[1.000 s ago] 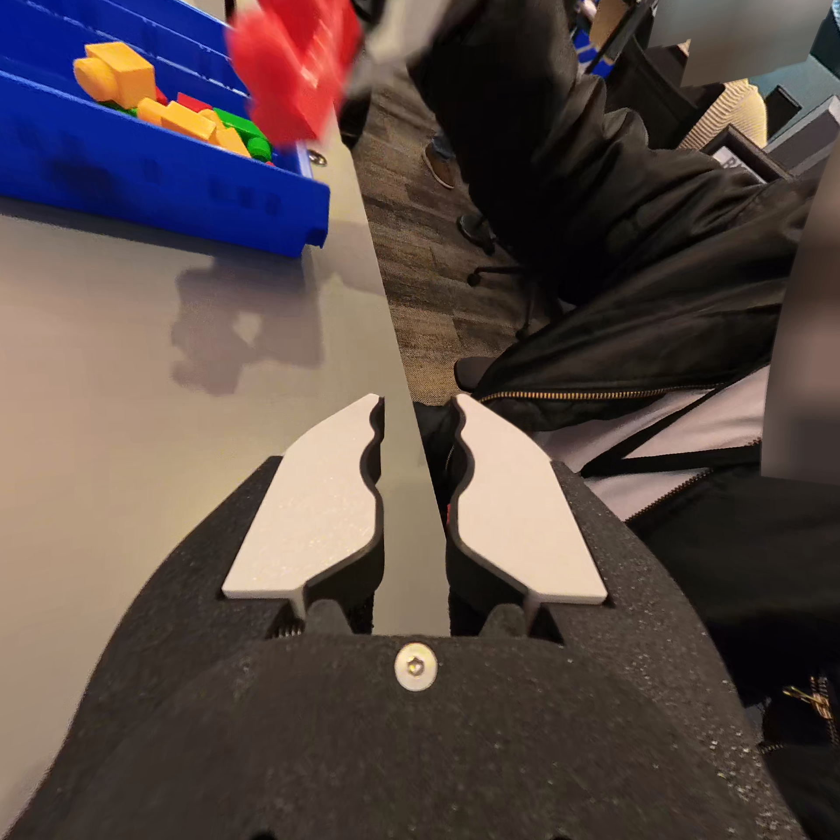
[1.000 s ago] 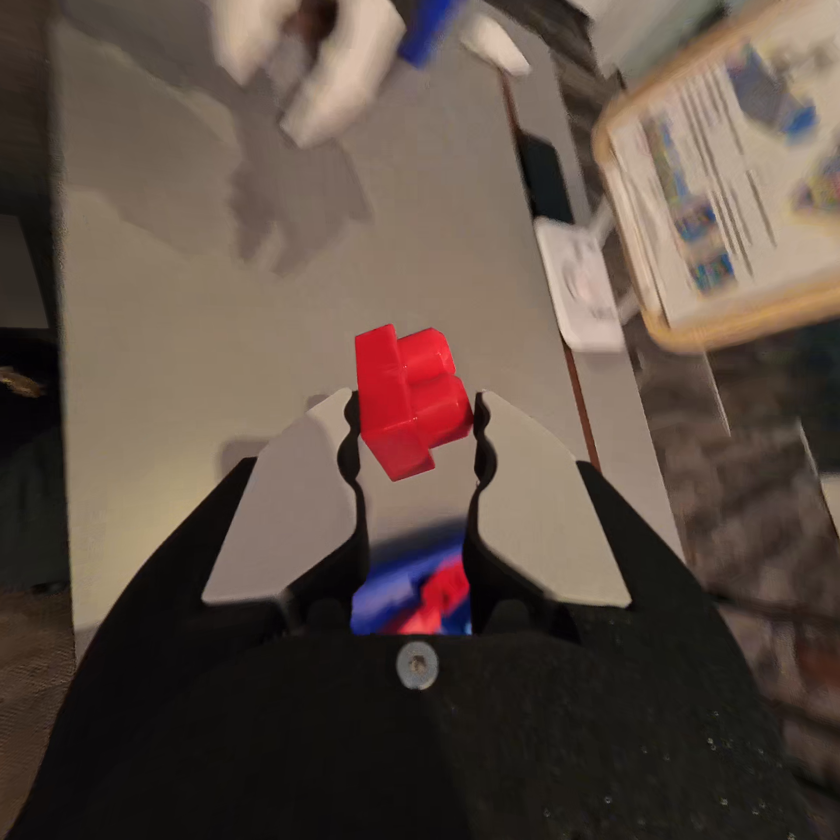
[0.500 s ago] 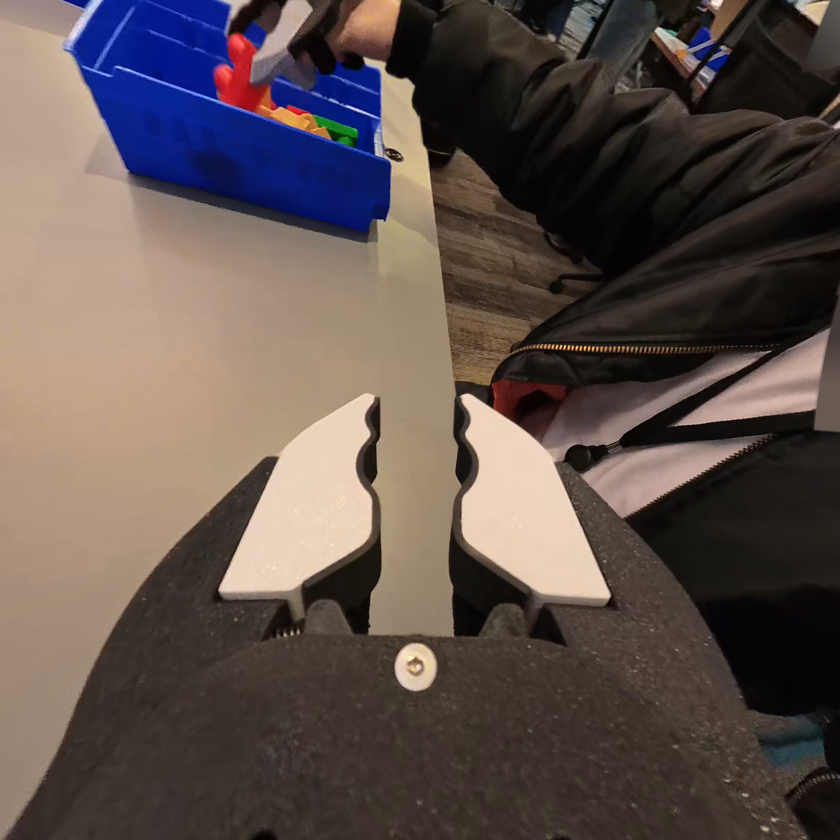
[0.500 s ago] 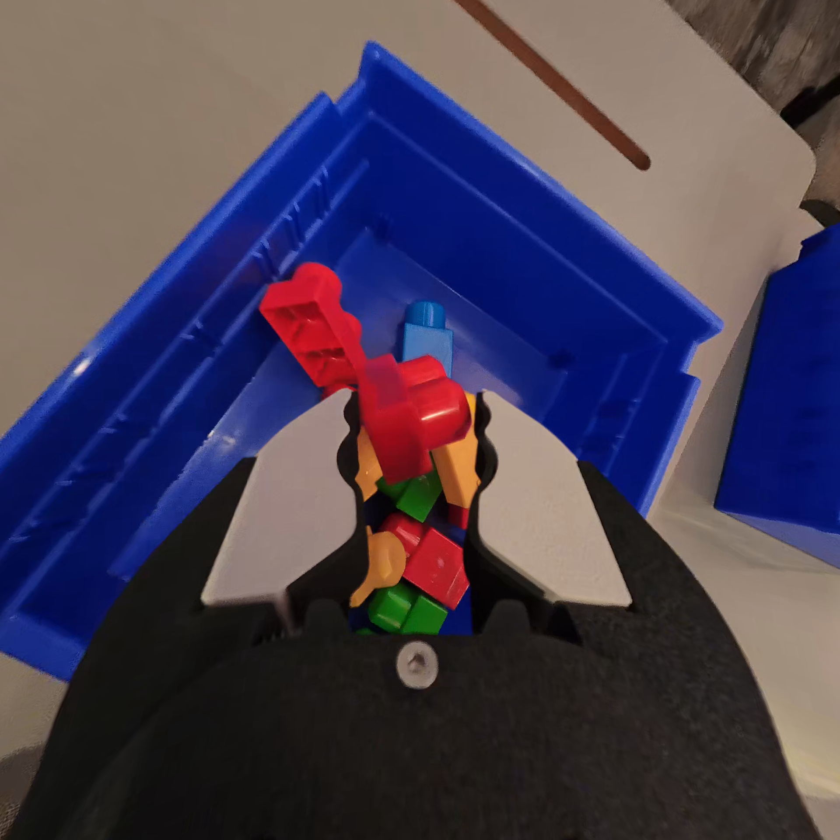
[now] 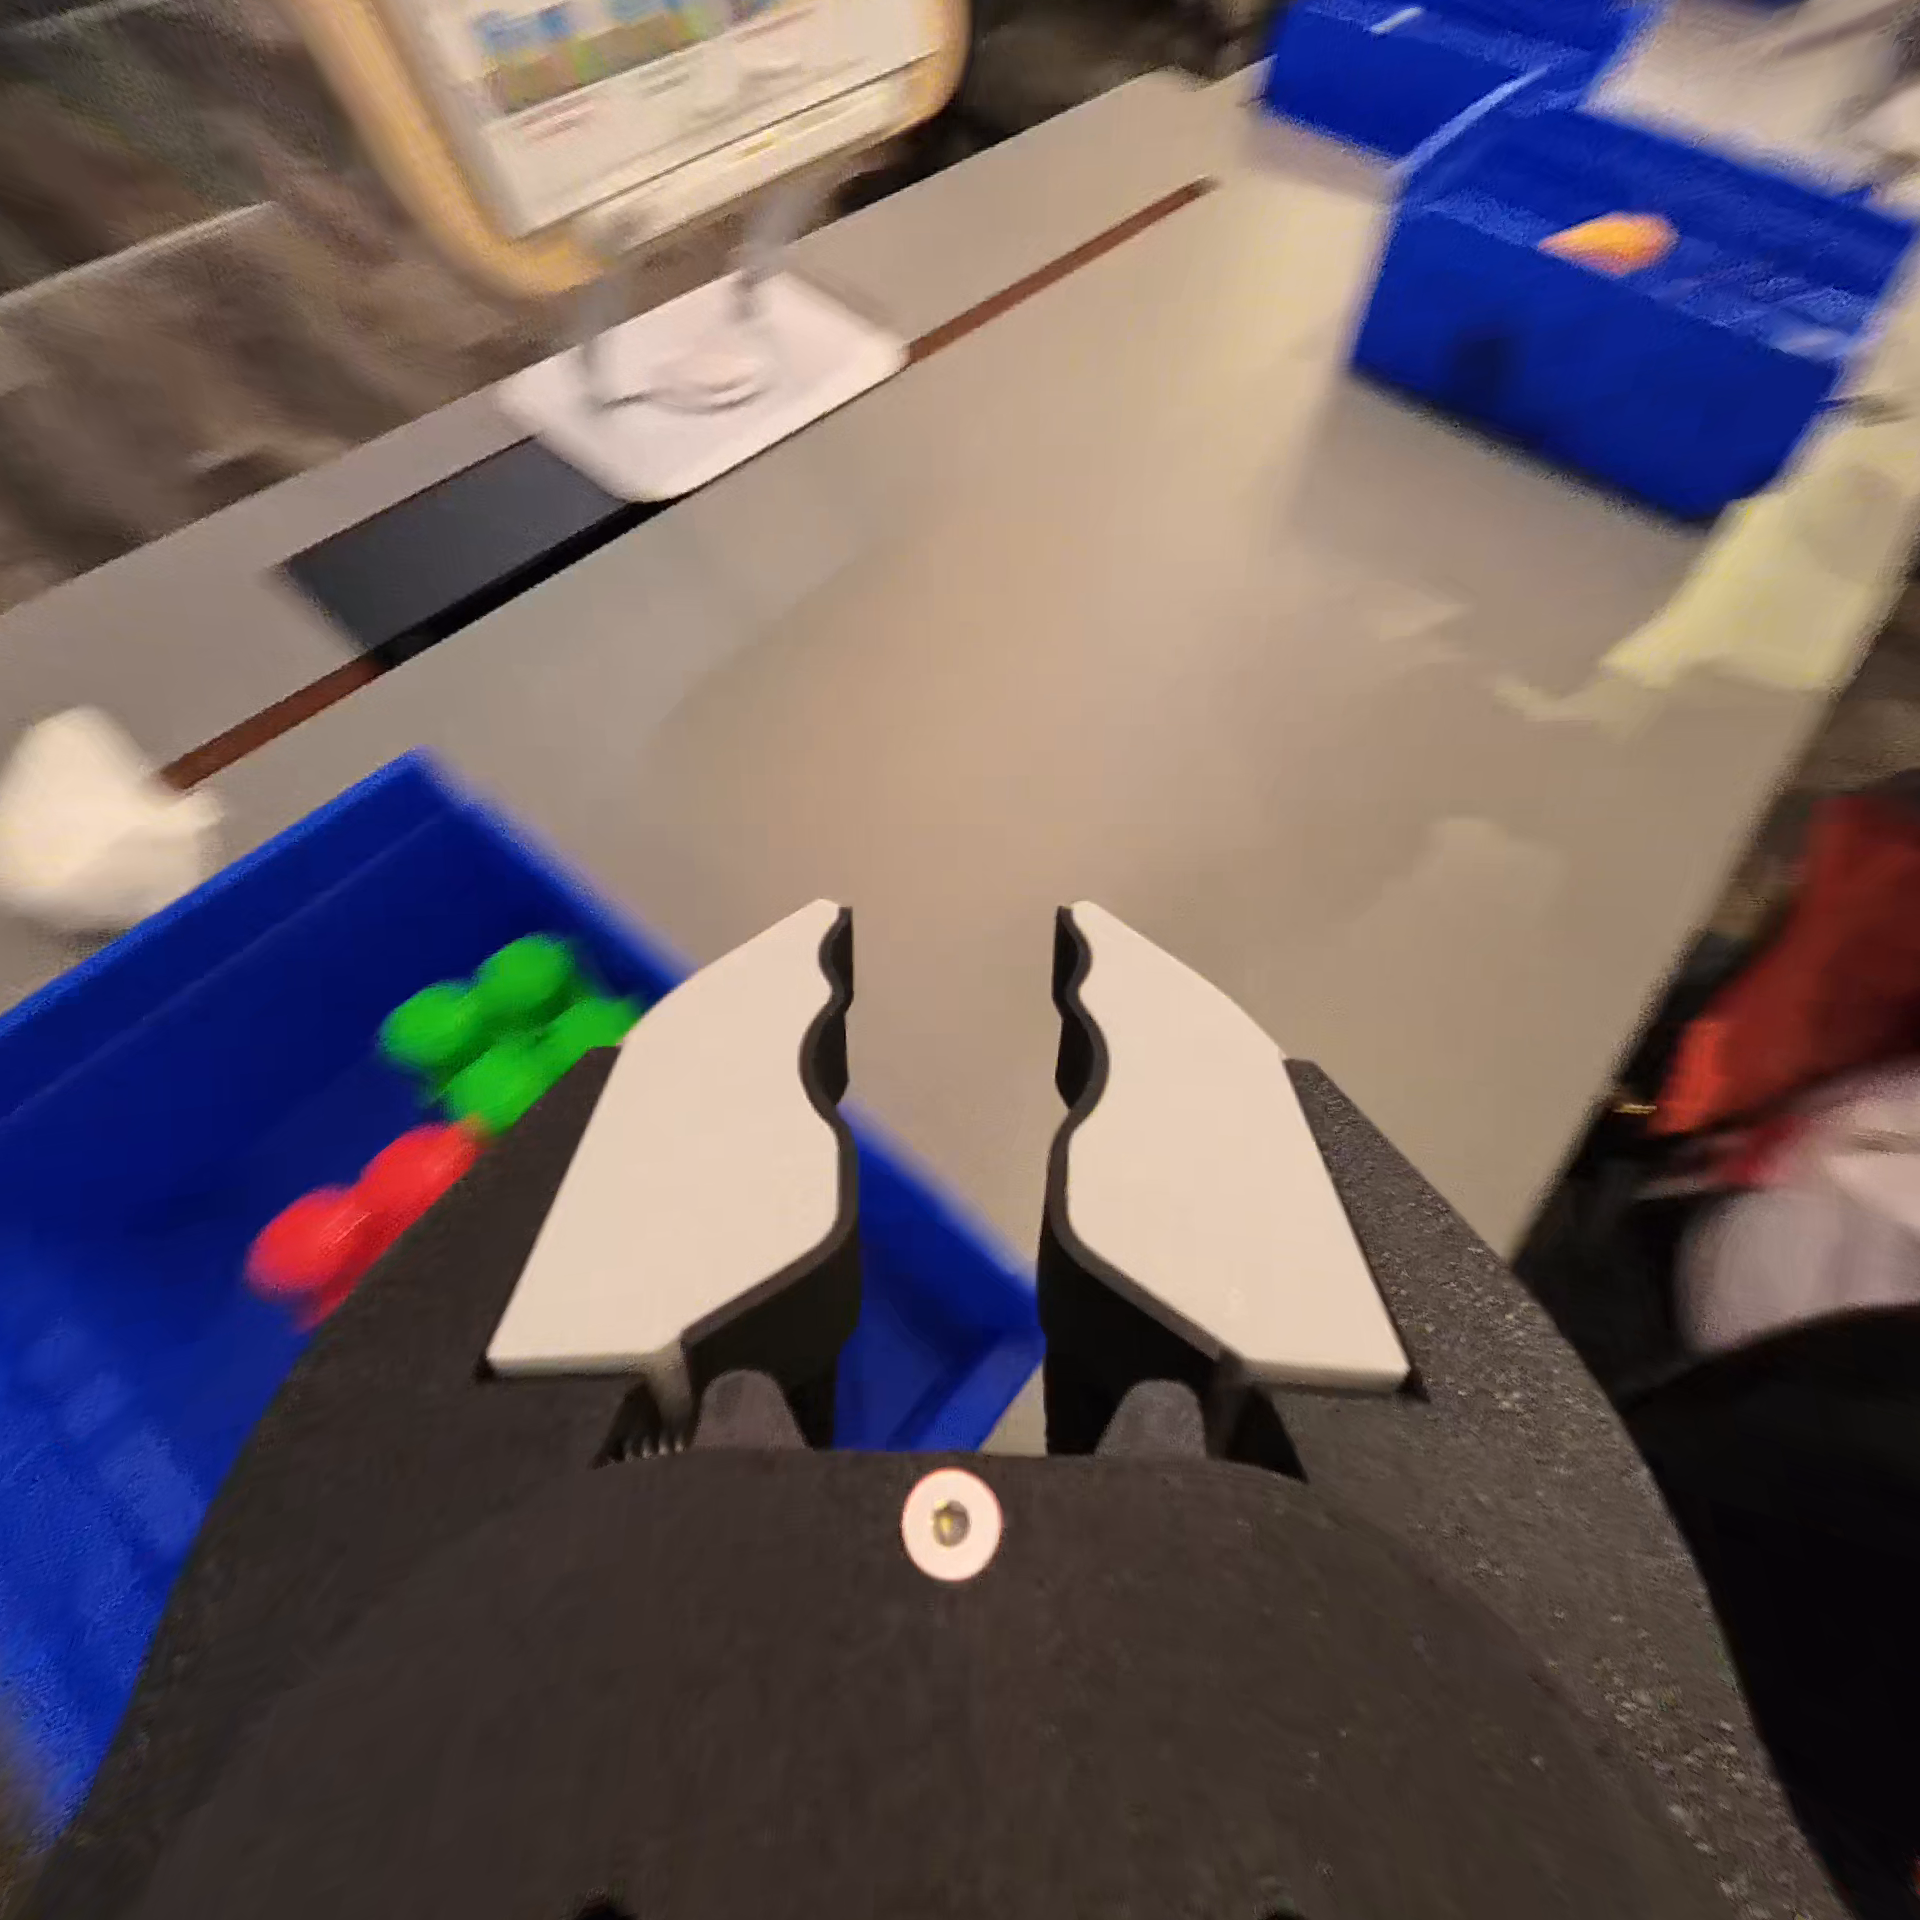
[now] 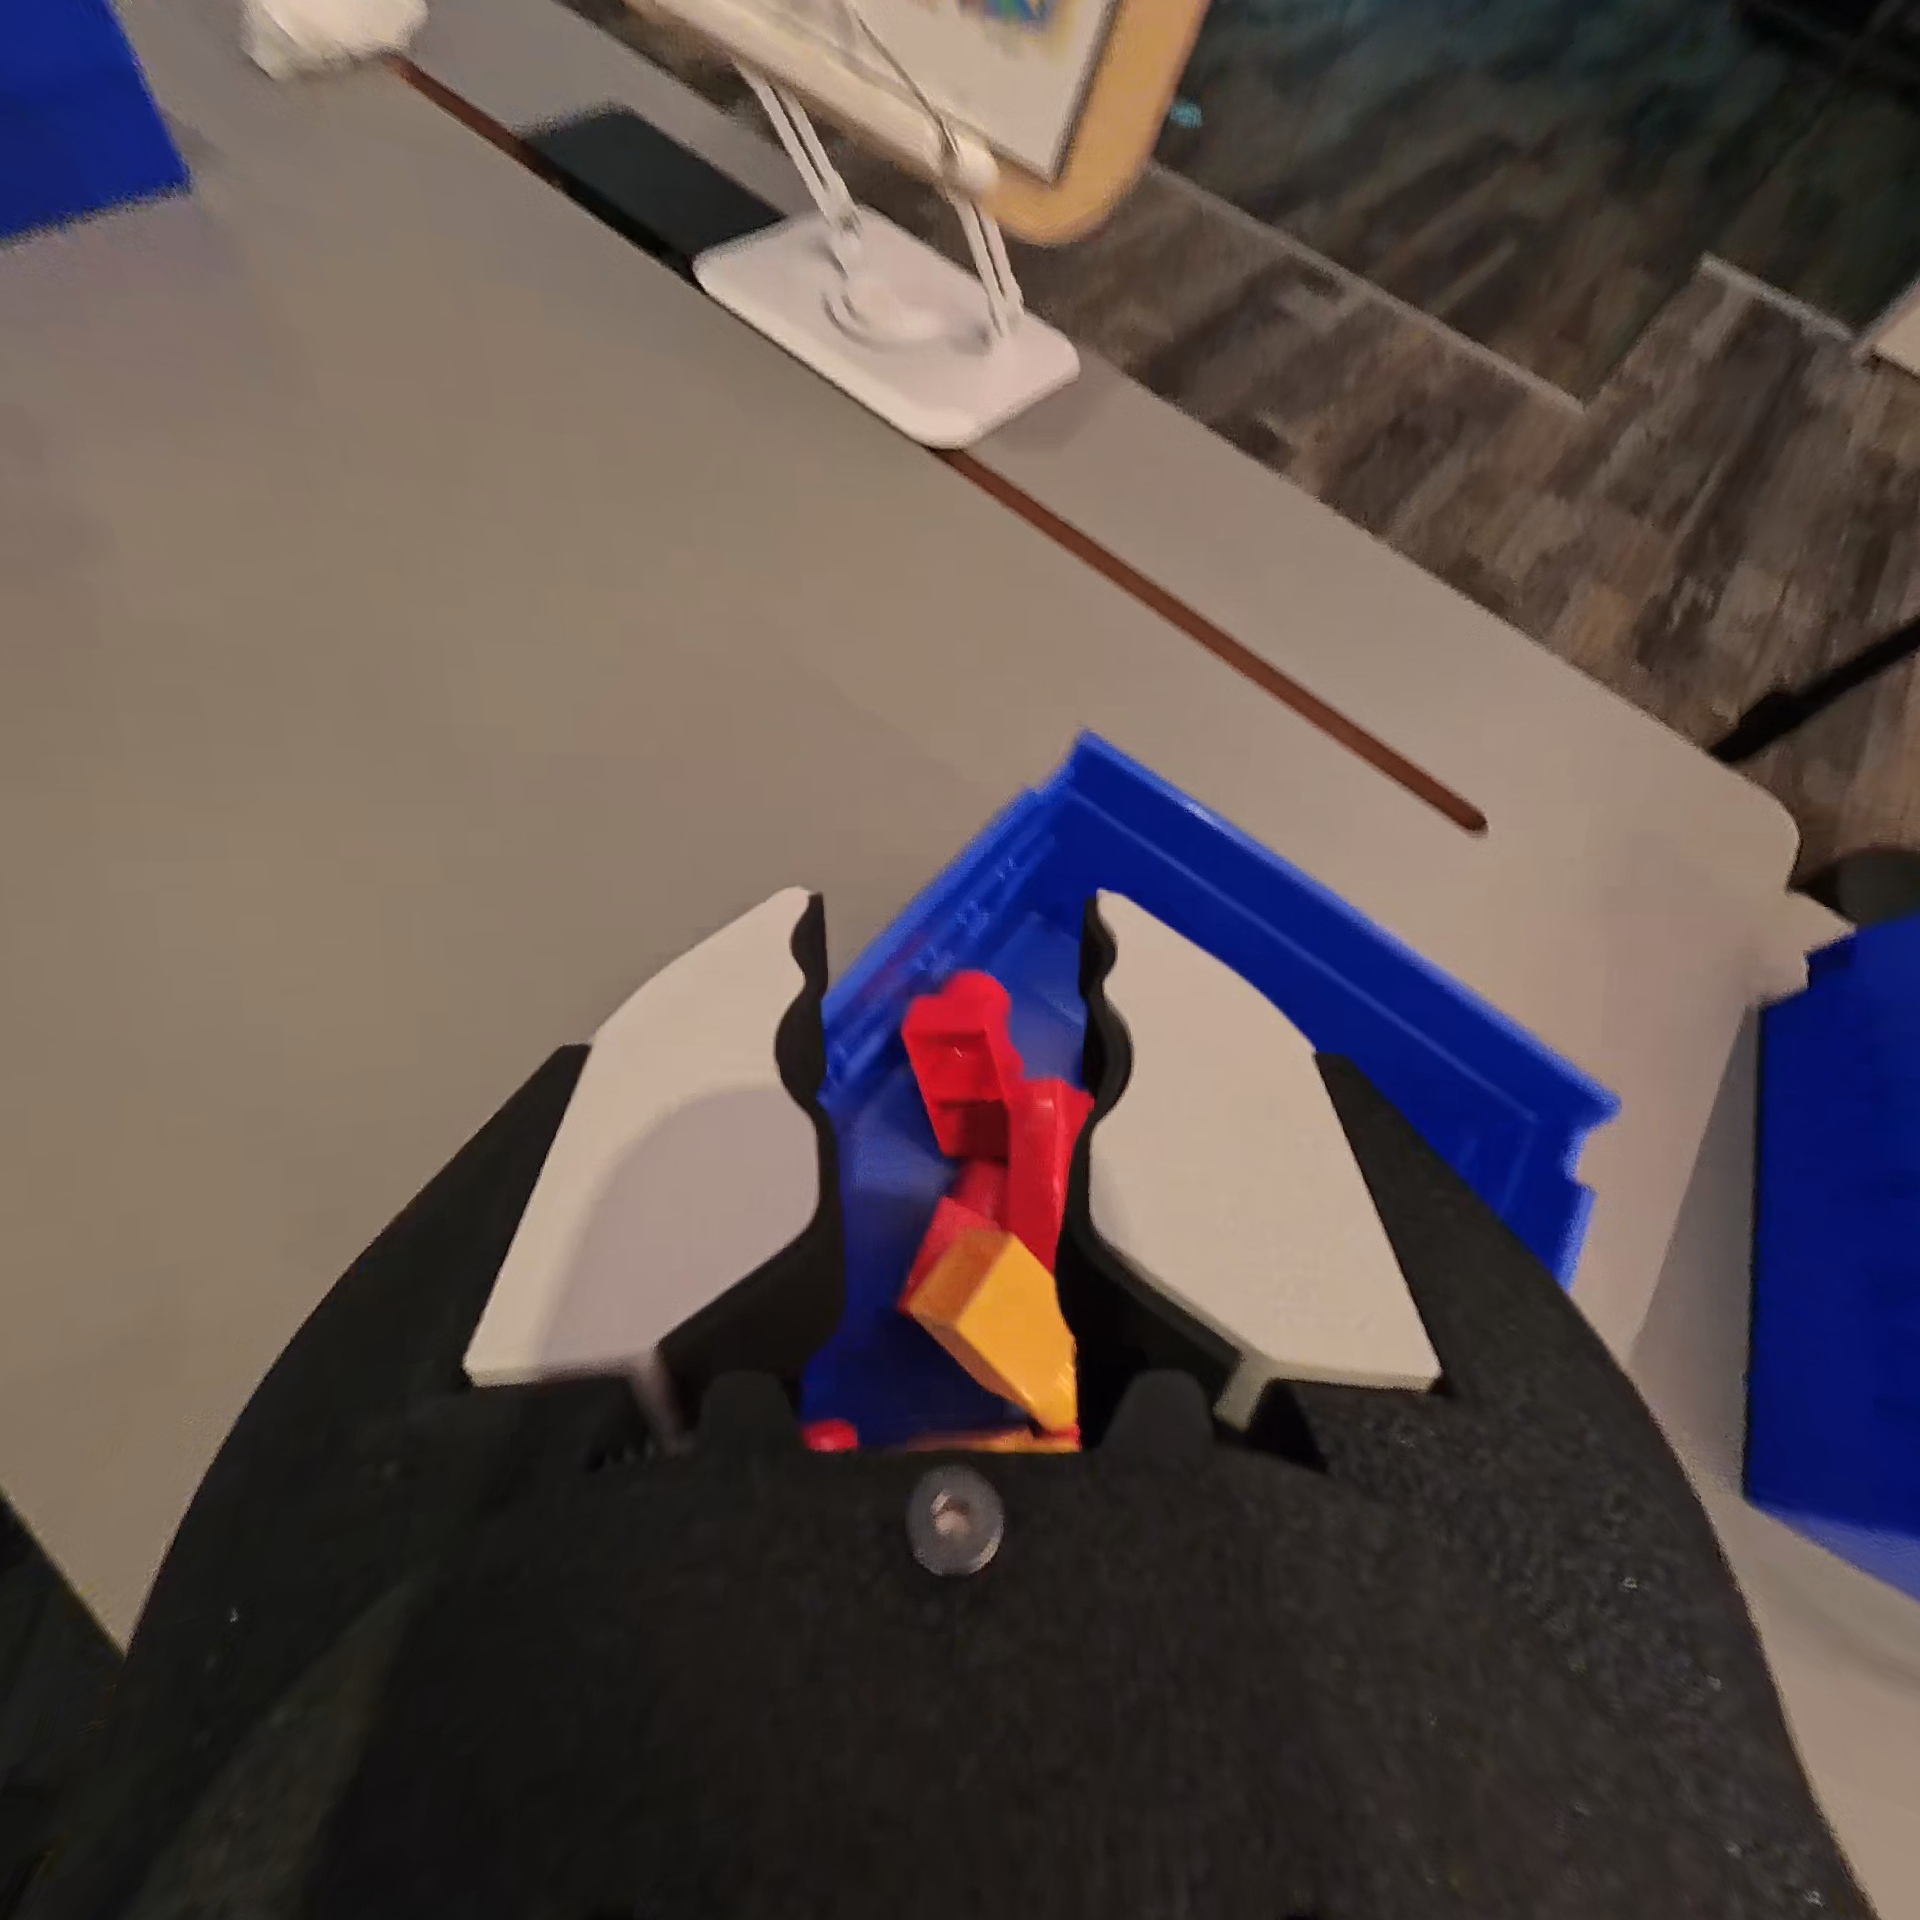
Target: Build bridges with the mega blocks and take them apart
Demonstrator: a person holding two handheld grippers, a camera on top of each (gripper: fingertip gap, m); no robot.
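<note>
My right gripper (image 6: 951, 914) is open and empty, hovering over a blue bin (image 6: 1351, 935). Between its fingers I see red blocks (image 6: 961, 1039) and an orange block (image 6: 987, 1309) lying loose in that bin. My left gripper (image 5: 951, 925) is open and empty above the grey table (image 5: 1039, 623), at the corner of another blue bin (image 5: 416, 790). That bin holds a green block (image 5: 499, 1018) and a red block (image 5: 343, 1226), both blurred. A third blue bin (image 5: 1558, 364) with an orange block (image 5: 1600, 244) sits far right in the left wrist view.
A picture board on a white stand (image 6: 894, 322) is at the table's far edge, also in the left wrist view (image 5: 707, 384), with a dark flat slab (image 5: 457, 551) beside it. Another blue bin (image 6: 1839, 1247) stands right of the right gripper. A person's clothing (image 5: 1818, 987) borders the table's right edge.
The red block that my right gripper held has dropped into the bin and the gripper has lifted. My left gripper has swung round fast to face the far side of the table.
</note>
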